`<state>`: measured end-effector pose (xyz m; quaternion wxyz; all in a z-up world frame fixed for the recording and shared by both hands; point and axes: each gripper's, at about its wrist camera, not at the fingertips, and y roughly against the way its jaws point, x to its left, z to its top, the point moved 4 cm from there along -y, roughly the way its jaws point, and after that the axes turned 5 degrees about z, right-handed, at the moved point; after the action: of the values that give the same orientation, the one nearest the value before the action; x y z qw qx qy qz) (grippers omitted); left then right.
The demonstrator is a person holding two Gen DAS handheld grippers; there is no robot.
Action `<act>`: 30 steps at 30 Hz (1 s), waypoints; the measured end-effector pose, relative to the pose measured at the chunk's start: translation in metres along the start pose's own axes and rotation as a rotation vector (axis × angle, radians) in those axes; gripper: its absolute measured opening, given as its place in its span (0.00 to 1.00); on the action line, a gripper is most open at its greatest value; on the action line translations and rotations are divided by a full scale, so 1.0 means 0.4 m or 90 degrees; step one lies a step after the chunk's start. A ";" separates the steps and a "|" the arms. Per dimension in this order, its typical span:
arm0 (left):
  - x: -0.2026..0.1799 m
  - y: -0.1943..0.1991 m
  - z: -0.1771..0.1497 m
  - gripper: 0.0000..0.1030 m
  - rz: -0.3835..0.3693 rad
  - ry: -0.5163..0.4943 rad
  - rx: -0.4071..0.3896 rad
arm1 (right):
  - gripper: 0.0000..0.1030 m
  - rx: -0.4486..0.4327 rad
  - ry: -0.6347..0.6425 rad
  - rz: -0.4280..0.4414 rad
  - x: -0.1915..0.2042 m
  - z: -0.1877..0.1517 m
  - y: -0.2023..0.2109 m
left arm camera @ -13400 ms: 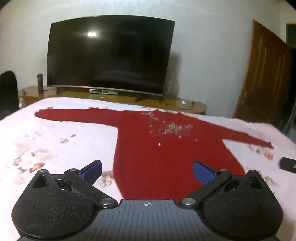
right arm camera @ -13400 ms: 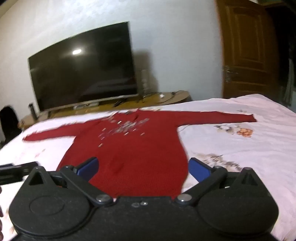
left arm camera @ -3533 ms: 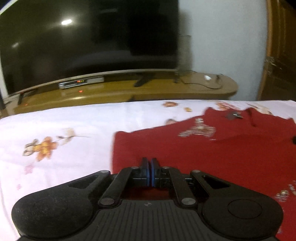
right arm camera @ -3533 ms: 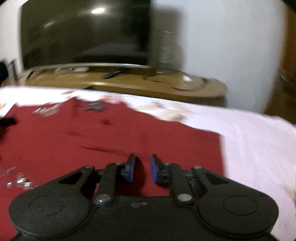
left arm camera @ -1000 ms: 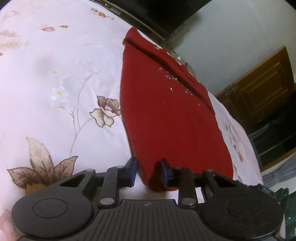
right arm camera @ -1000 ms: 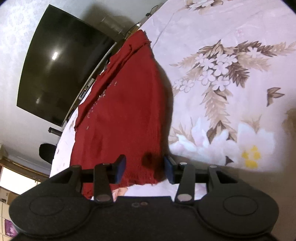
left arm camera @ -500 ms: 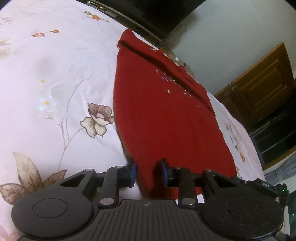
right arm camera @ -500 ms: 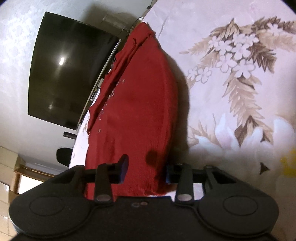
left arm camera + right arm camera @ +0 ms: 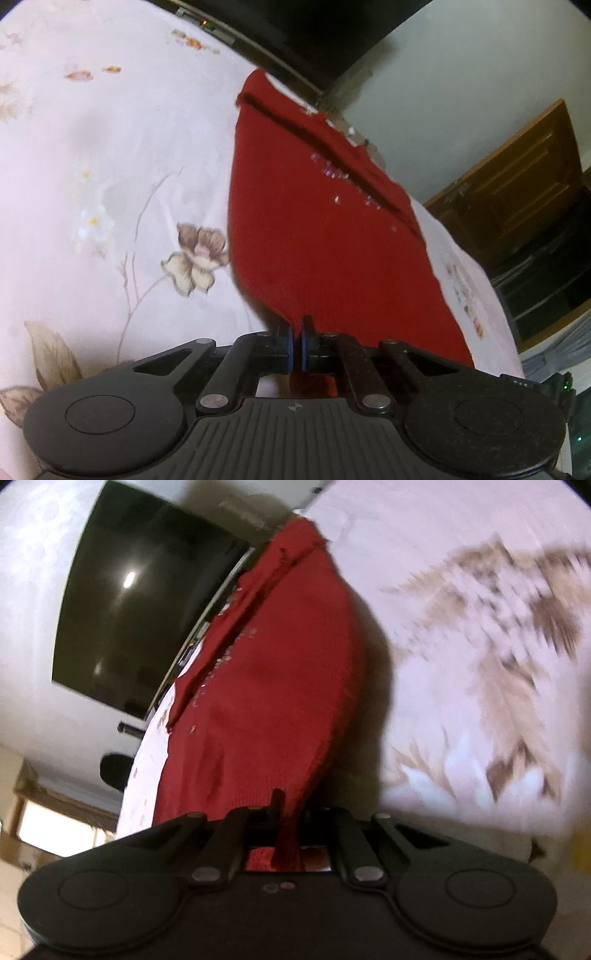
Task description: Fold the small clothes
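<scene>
— What is shown here?
— A red sweater (image 9: pixel 325 236) is seen stretched along a floral bedsheet (image 9: pixel 110 177), its sleeves already folded across the chest. The hem's two corners are pinched: one in the left claw (image 9: pixel 297 345), one in the right claw (image 9: pixel 286 819), each closed tight on the knit.

— What has changed?
— Half a second ago both claws were still parted around the hem; now they are clamped, and the cloth is drawn taut and raised slightly.

— And for the fold?
— The hem is judged ready to be carried toward the collar, near the television (image 9: pixel 136 602).
</scene>
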<state>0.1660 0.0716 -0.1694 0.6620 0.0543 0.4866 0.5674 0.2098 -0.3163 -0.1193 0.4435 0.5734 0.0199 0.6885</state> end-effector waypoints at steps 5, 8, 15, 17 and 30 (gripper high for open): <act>-0.021 0.049 0.010 0.03 -0.023 -0.023 -0.034 | 0.05 -0.007 0.070 0.011 0.069 0.022 0.035; -0.008 0.078 0.004 0.03 -0.024 -0.016 -0.047 | 0.05 -0.019 0.093 0.018 0.095 0.021 0.063; 0.057 0.048 -0.051 0.02 0.021 0.005 -0.003 | 0.05 -0.017 0.061 -0.008 0.045 -0.008 0.067; 0.073 0.049 -0.054 0.02 0.001 0.032 -0.010 | 0.05 0.007 0.044 -0.047 -0.002 -0.019 0.044; 0.069 0.030 -0.002 0.50 -0.040 0.074 -0.012 | 0.39 -0.049 -0.024 -0.011 -0.036 0.014 0.065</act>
<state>0.1538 0.0977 -0.1782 0.6505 -0.0006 0.5205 0.5530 0.1985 -0.3439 -0.1145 0.4714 0.5690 -0.0101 0.6738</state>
